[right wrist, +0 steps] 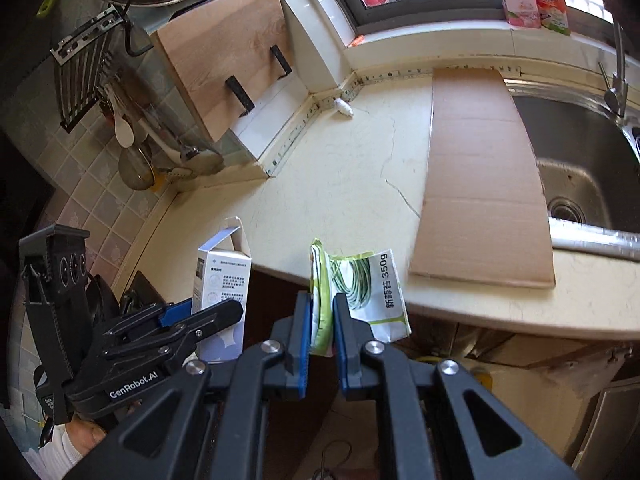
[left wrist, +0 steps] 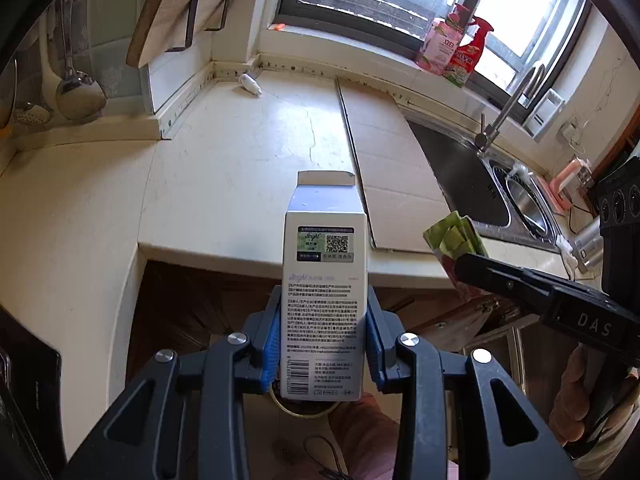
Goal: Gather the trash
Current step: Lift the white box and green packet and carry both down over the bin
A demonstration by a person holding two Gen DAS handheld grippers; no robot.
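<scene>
My left gripper is shut on a white and blue carton box with an open top flap, held upright in front of the counter edge. The box also shows in the right wrist view, with the left gripper around it. My right gripper is shut on a green and white food bag marked 350g, held off the counter edge. The bag shows in the left wrist view with the right gripper on it. A small white crumpled piece lies in the counter's far corner.
A flat cardboard sheet lies on the cream counter beside the steel sink with its tap. Bottles stand on the window sill. A wooden board and hanging utensils are on the left wall.
</scene>
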